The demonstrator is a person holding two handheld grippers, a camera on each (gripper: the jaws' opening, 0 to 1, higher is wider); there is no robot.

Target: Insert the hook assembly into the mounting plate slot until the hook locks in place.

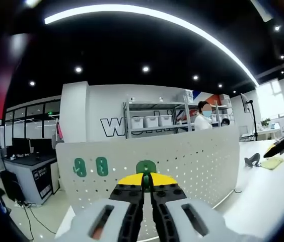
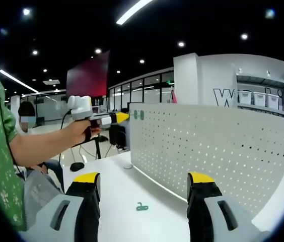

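Holding the green hook assembly (image 1: 145,168) pinched between pressed-together jaws, your left gripper (image 1: 146,182) presents it at the upper edge of the white perforated mounting plate (image 1: 192,161), which stands upright on the white desk (image 2: 117,189). Two more green hooks (image 1: 90,167) sit already seated on the plate, to the left along the same row. Your right gripper (image 2: 143,187) hangs spread wide and empty over the desk, with a spare green hook (image 2: 141,206) lying flat between its jaws in that view. In the right gripper view, your hand (image 2: 79,133) carries the left gripper (image 2: 123,117) up to the plate's corner. Judged from its look, the hook is a small, light, stiff plastic piece, probably smooth enough to twist in the grip; taking it by the flat body and leaving the rear tab free should serve best. Hidden by the jaws are the hook's lower half and its tab, so whether it has entered a slot cannot be made out.
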